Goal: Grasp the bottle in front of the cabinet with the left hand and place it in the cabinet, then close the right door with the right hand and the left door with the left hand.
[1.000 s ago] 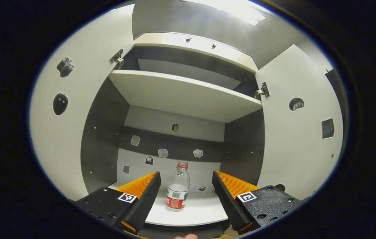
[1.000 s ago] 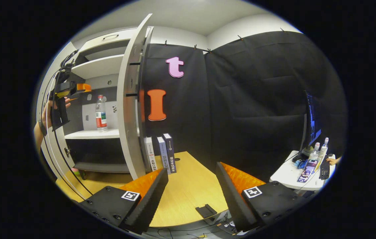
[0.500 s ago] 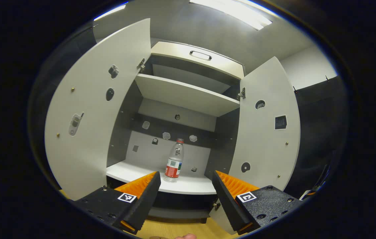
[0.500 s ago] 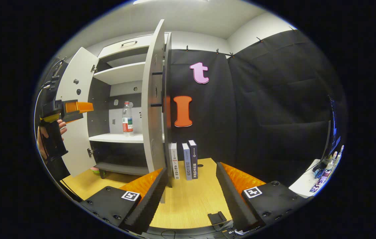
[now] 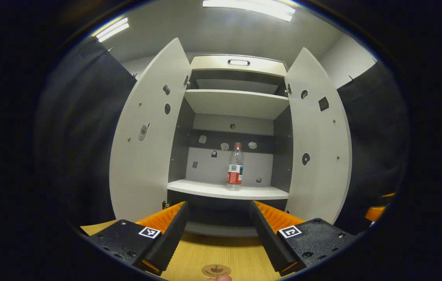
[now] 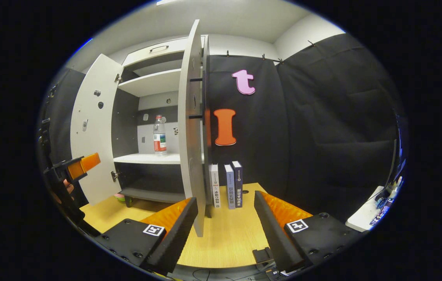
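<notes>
A clear bottle (image 5: 235, 166) with a red label and cap stands upright on the cabinet's white middle shelf (image 5: 205, 189). Both cabinet doors are wide open, the left door (image 5: 147, 136) and the right door (image 5: 318, 144). My left gripper (image 5: 218, 208) is open and empty, well back from the cabinet over the wooden table. In the right gripper view the bottle (image 6: 159, 135) stands behind the right door's edge (image 6: 190, 128), and the left gripper (image 6: 86, 163) hangs low beside the left door (image 6: 94, 132). My right gripper (image 6: 225, 205) is open, just in front of the right door's lower edge.
Three books (image 6: 227, 185) stand upright on the wooden table (image 6: 229, 234) to the right of the right door. An upper shelf (image 5: 236, 102) and a top drawer (image 5: 238, 62) sit above the bottle. A small black part (image 6: 260, 254) lies near the table's front edge.
My left gripper has pulled back out of the cabinet and dropped lower, leaving the bottle on the shelf. My right gripper has edged closer to the right door.
</notes>
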A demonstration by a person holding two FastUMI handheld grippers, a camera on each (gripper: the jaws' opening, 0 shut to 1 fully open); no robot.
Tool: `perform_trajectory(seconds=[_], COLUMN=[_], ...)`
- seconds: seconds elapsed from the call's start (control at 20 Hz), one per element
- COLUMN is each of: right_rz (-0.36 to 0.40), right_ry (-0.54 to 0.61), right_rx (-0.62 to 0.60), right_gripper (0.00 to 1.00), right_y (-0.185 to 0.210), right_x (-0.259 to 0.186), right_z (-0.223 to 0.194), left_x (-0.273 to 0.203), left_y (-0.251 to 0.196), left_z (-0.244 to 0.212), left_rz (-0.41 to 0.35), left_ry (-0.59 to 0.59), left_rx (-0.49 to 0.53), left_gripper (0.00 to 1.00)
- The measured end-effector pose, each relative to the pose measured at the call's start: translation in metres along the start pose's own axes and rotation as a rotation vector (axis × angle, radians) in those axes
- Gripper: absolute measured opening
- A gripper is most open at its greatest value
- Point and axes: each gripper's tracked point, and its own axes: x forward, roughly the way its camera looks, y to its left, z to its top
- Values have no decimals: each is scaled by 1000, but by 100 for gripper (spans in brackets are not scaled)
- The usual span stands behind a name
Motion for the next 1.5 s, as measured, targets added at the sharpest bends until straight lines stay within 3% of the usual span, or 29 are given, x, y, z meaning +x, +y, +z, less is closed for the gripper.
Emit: perform_trajectory(seconds=[0.25, 0.55, 0.7, 1.05, 1.1, 1.15, 1.2, 1.25, 1.3, 1.35, 1.5], right_rz=[12, -20, -59, -31, -43, -50, -48, -37, -29, -25, -46], right_ry=[-132, -168, -146, -119, -121, -120, -115, -109, -110, -112, -126], right_rx=[120, 49, 18, -4, -14, -16, -16, -24, -36, -54, -97], right_gripper=[97, 98, 100, 98, 87, 87, 95, 87, 87, 95, 94], right_y=[-2, -8, -6, 30, 28, 28, 32, 38, 44, 49, 55], right_x=[29, 68, 83, 89, 88, 88, 87, 86, 85, 87, 80], right_z=[88, 148, 149, 134, 134, 134, 134, 133, 134, 135, 138], left_x=[18, 21, 22, 6, 7, 7, 6, 7, 7, 7, 9], left_y=[0, 18, 44, 71, 72, 72, 72, 73, 74, 75, 77], left_z=[8, -7, -7, -15, -16, -17, -19, -20, -22, -24, -25], left_rz=[-86, -133, -100, -65, -67, -74, -78, -81, -84, -89, -107], left_ry=[-18, 40, 37, 54, 56, 59, 62, 63, 66, 70, 72], left_rx=[-20, -85, -60, -61, -66, -73, -80, -86, -90, -92, -91], left_gripper=[95, 95, 95, 95, 95, 95, 95, 95, 95, 95, 97])
